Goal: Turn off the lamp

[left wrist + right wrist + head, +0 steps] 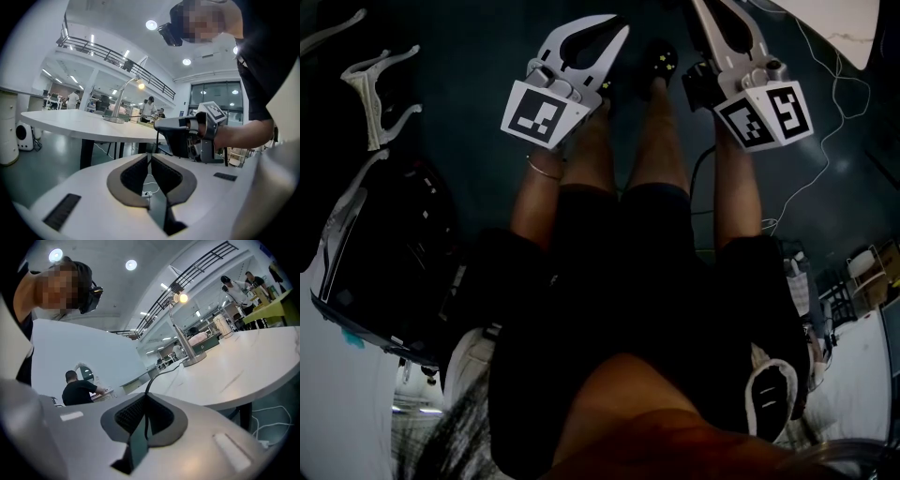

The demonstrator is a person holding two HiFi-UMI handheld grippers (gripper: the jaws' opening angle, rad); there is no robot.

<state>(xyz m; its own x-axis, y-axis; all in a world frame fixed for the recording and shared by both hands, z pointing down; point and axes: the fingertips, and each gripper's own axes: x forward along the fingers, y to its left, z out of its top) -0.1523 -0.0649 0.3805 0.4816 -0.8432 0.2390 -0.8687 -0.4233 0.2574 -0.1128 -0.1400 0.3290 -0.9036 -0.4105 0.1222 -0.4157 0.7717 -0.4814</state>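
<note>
A silver desk lamp [185,331] stands lit on a white table [243,371], its bulb [182,298] glowing and a black cord [161,372] trailing from its base. In the left gripper view the lamp [123,102] stands far back on the table [70,126], still glowing. My left gripper [150,157] is shut and empty, well short of the table. My right gripper [146,397] is shut with nothing between its pads, pointing across the tabletop toward the lamp. In the head view, both grippers, left [617,33] and right [722,19], are held out over the person's legs.
The table's corner [844,23] shows at the top right, with white cables [834,103] on the dark floor below it. A black bag [384,262] lies at the left. Several people [150,107] work at far desks, and one sits at the left [79,390].
</note>
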